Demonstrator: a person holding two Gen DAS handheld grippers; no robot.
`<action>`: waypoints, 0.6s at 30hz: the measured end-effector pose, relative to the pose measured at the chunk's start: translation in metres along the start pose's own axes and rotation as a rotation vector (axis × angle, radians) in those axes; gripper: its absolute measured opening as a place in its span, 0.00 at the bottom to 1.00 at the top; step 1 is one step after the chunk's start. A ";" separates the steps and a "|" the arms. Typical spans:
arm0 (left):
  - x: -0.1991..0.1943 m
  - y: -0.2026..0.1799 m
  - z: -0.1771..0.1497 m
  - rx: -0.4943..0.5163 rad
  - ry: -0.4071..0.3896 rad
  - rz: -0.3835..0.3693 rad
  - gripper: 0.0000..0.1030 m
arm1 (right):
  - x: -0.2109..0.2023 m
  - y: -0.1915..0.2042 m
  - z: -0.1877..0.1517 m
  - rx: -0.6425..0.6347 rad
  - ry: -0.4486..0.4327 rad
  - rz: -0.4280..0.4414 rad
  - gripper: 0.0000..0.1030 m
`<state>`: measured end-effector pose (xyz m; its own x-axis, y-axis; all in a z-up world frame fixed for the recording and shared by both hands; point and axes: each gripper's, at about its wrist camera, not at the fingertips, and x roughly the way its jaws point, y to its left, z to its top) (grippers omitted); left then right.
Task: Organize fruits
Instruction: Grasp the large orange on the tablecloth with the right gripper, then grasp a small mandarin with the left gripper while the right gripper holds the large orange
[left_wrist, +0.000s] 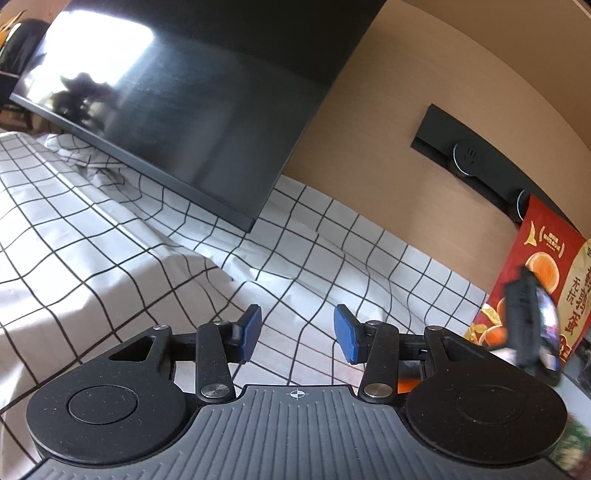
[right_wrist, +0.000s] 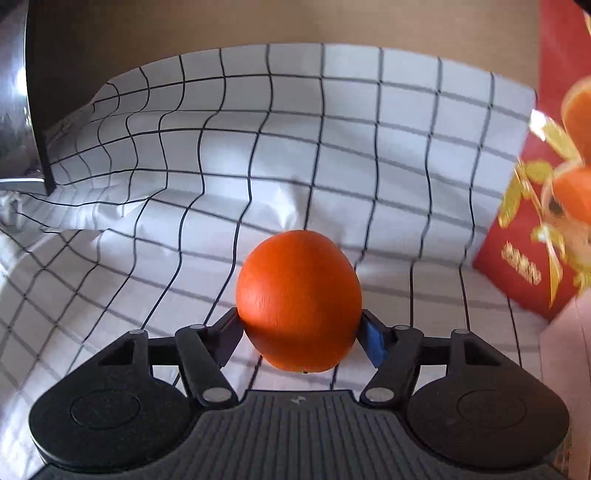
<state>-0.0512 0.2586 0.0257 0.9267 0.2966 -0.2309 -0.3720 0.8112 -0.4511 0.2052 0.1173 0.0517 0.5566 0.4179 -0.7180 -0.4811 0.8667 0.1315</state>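
An orange sits between the blue pads of my right gripper, just above the checked tablecloth. Both pads touch its sides, so the gripper is shut on it. In the left wrist view my left gripper stands open over the same cloth, its blue pads well apart with nothing between them. A small patch of orange colour shows below its right finger; I cannot tell what it is.
A red box printed with oranges stands at the right. A dark screen leans over the back of the cloth. A blurred dark device is in front of the box. A black recessed panel sits in the beige wall.
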 end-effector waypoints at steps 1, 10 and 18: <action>0.001 0.000 0.000 -0.001 0.004 -0.003 0.47 | -0.004 -0.003 -0.002 0.001 0.014 0.010 0.64; 0.009 -0.025 -0.015 0.041 0.167 -0.178 0.47 | -0.134 -0.036 -0.075 -0.103 0.029 0.246 0.63; 0.022 -0.092 -0.046 0.150 0.345 -0.310 0.47 | -0.248 -0.125 -0.156 -0.066 -0.081 0.201 0.26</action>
<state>0.0006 0.1672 0.0226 0.9113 -0.1343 -0.3891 -0.0460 0.9061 -0.4206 0.0218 -0.1374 0.1069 0.4967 0.6031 -0.6241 -0.6296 0.7453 0.2191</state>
